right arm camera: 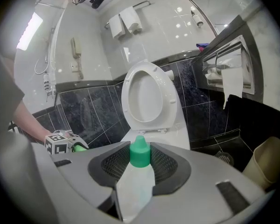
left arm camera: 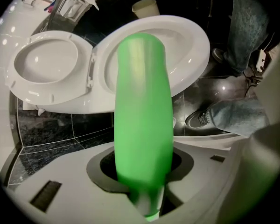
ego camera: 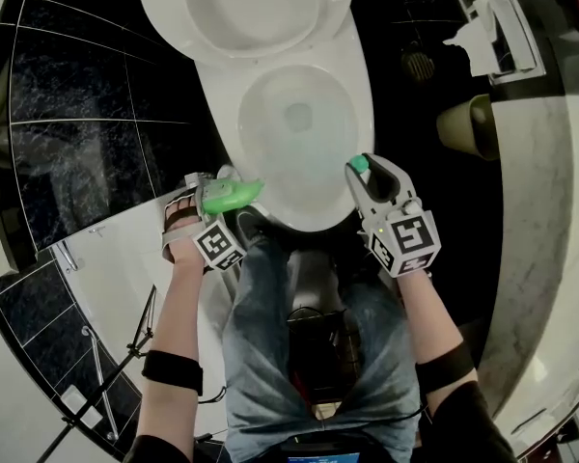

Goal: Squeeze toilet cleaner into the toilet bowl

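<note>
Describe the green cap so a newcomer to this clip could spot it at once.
Find the white toilet bowl. At its near rim, on the person's right, the right gripper pinches the cap at its jaw tips. It is small, cone-topped and darker green, unlike the long bright green bottle in the left gripper.

The toilet bowl (ego camera: pixel 359 104) lies open from above; its raised lid (ego camera: pixel 241 8) walls off the far side. At the near rim, the left tool (ego camera: pixel 212 193) with the green bottle (ego camera: pixel 239 194) and the right tool (ego camera: pixel 367 172) with the green cap (ego camera: pixel 360 164) leave a clear gap. A bin (ego camera: pixel 463 123) stands well to the right.
</note>
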